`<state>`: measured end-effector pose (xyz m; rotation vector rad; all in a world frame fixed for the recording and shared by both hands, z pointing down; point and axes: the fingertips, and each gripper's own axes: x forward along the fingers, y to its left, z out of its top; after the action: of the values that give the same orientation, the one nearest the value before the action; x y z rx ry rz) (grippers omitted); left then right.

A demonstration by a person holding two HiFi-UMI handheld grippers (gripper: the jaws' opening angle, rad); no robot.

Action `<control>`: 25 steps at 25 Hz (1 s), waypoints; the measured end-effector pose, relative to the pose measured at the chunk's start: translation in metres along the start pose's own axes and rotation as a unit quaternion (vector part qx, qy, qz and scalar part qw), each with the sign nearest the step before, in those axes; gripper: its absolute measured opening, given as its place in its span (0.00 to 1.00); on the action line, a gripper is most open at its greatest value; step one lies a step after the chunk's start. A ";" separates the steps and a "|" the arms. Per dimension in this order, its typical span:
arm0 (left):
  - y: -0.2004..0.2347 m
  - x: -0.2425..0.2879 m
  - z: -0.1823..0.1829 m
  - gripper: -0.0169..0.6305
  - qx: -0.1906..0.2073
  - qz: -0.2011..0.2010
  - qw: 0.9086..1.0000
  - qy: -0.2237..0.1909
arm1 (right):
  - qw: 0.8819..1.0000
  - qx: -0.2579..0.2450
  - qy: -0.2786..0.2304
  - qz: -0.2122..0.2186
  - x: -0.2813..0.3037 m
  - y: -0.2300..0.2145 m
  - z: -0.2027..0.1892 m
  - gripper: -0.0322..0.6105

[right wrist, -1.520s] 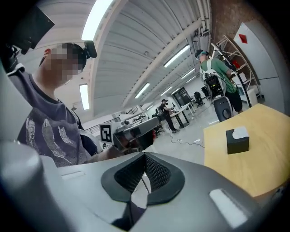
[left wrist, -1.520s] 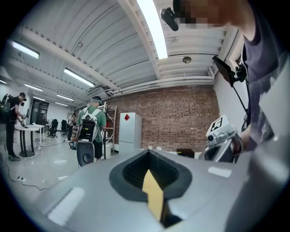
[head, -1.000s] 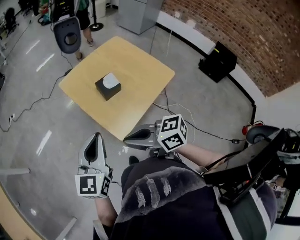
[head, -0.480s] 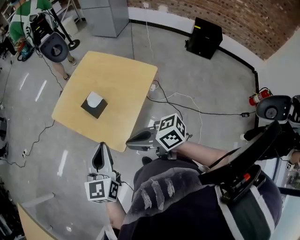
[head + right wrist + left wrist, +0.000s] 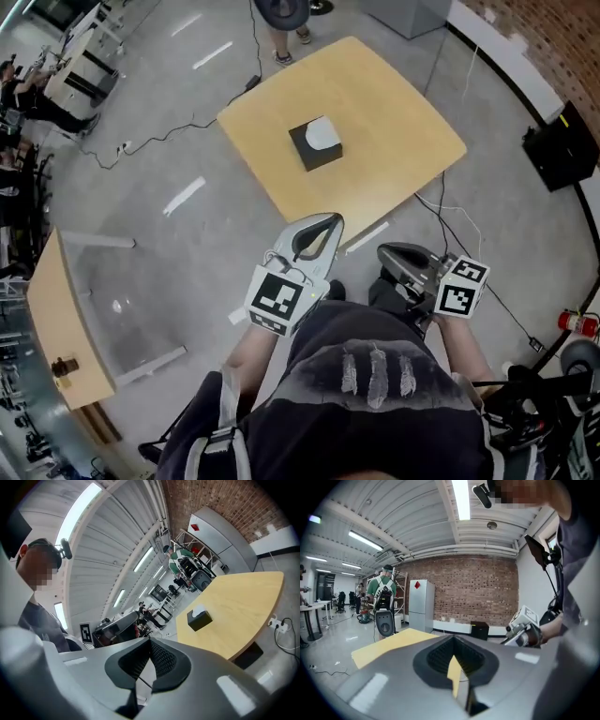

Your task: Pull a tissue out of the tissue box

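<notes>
The black tissue box [image 5: 316, 143], with a white tissue standing out of its top, sits near the middle of the yellow table [image 5: 375, 84]. The right gripper view has it small and far off as the tissue box [image 5: 199, 618]. Both grippers hang over the floor short of the table's near edge, well apart from the box. My left gripper [image 5: 330, 220] points at the table, its jaws shut with nothing between them. My right gripper [image 5: 384, 251] is beside it, also shut and empty. In the left gripper view the right gripper [image 5: 524, 627] shows at the right.
Cables trail over the grey floor [image 5: 187, 178] around the table. A black box [image 5: 562, 141] stands by the brick wall, a red extinguisher [image 5: 577, 323] at the right edge. Another wooden table [image 5: 56, 328] is at the left. A person [image 5: 382, 595] stands beyond the table.
Both grippers have moved closer to the table's near edge. The left one went from the lower left to the middle of the head view. The table now lies straight ahead.
</notes>
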<state>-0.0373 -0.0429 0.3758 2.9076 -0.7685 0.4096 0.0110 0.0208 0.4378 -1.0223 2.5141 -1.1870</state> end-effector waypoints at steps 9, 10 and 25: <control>0.017 0.016 0.006 0.03 0.031 0.071 0.996 0.045 | 0.997 -0.011 0.026 0.077 0.022 -0.024 0.021 0.05; 0.017 0.025 0.009 0.03 0.037 0.083 0.995 0.048 | 0.995 -0.030 0.037 0.082 0.017 -0.029 0.025 0.05; 0.010 0.079 0.006 0.03 0.039 0.169 0.981 0.089 | 0.969 0.002 0.052 0.240 -0.031 -0.062 0.095 0.05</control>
<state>0.0250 -0.0901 0.3925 2.7572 -1.2444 0.7357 0.1063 -0.0448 0.4160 -0.3164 2.6181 -1.1133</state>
